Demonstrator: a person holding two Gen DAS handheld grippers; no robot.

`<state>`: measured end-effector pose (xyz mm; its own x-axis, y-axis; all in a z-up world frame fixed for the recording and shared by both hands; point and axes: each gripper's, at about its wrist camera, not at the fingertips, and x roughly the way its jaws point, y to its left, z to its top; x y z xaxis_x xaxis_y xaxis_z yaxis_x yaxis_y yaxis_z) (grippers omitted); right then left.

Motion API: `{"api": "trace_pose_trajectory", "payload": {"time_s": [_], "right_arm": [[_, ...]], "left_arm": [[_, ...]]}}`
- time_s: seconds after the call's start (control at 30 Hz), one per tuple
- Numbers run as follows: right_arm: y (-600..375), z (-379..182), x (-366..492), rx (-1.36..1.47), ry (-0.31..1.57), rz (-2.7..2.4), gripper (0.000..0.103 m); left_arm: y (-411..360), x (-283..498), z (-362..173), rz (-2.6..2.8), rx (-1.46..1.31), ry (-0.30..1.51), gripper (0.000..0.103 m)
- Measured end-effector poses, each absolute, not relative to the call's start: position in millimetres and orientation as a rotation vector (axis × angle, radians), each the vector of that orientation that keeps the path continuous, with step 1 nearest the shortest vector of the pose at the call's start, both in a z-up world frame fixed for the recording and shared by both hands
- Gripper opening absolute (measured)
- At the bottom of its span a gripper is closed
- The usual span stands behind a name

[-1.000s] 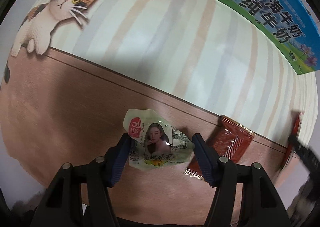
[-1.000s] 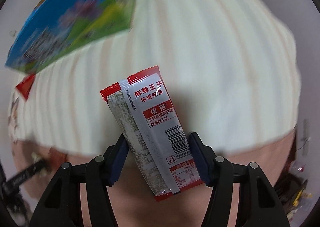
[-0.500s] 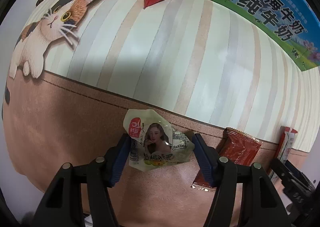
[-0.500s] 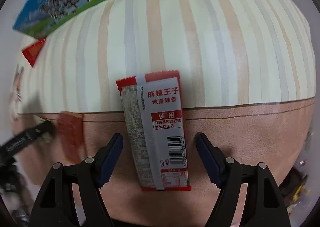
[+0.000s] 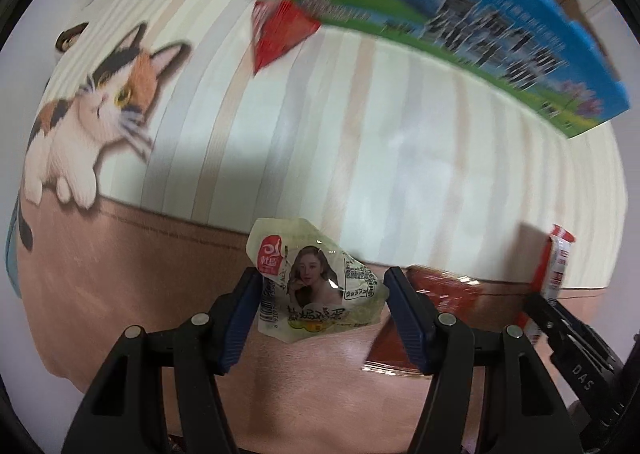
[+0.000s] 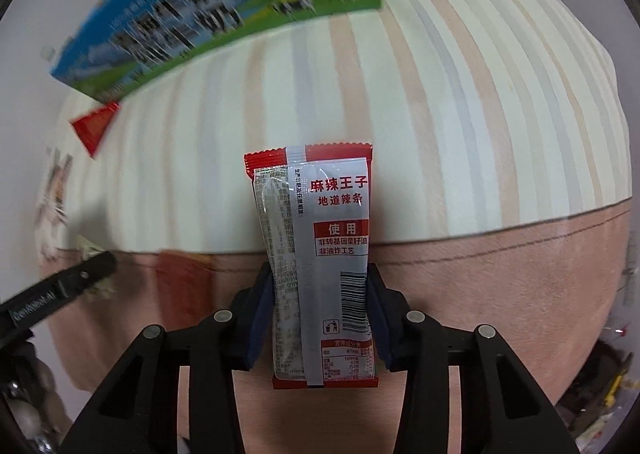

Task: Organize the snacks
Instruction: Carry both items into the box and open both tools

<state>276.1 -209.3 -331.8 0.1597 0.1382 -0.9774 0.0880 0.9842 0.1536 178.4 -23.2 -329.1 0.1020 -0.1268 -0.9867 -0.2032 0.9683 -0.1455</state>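
Observation:
My left gripper (image 5: 320, 294) is shut on a pale green snack packet (image 5: 316, 282) with a woman's portrait, held above the brown band of the tablecloth. My right gripper (image 6: 320, 294) is shut on a red and silver spicy-strip packet (image 6: 320, 254), held upright; it also shows at the right edge of the left wrist view (image 5: 558, 258). A dark red packet (image 5: 432, 294) lies on the cloth just right of my left gripper, and shows blurred in the right wrist view (image 6: 182, 278). A red triangular packet (image 5: 280, 32) lies by the milk carton box (image 5: 460, 14).
The blue and green milk carton box (image 6: 216, 10) stands at the far side of the striped cloth (image 6: 460, 114). A printed cat (image 5: 96, 106) decorates the cloth at left. The other gripper's black arm (image 6: 56, 300) reaches in from the left of the right wrist view.
My right gripper has closed on the red and silver packet, which had lain between open jaws. Both views have shifted toward the milk box. My left gripper still holds its packet.

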Motion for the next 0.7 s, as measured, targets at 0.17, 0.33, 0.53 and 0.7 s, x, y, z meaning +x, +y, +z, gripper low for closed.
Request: {"api": "trace_pose_trajectory", "payload": {"time_s": [0.17, 0.33, 0.53, 0.7], "right_arm": [[-198.7, -286.5, 291.2, 0.273, 1.341, 0.111, 0.045], [-181.8, -225.2, 318.4, 0.312, 1.241, 0.197, 0.045], [-188.4, -166.4, 383.3, 0.321, 1.160, 0.240, 0.045], [-190.2, -152.5, 471.9, 0.258, 1.144, 0.179, 0.045]], "left_arm": [[-31.0, 196.5, -278.5, -0.034, -0.306, 1.407, 0.061], [-38.7, 231.2, -216.2, -0.136, -0.318, 1.316, 0.061], [-41.2, 309.9, -166.1, -0.200, -0.273, 1.237, 0.061], [-37.0, 388.3, -161.4, -0.190, -0.223, 1.224, 0.061]]}}
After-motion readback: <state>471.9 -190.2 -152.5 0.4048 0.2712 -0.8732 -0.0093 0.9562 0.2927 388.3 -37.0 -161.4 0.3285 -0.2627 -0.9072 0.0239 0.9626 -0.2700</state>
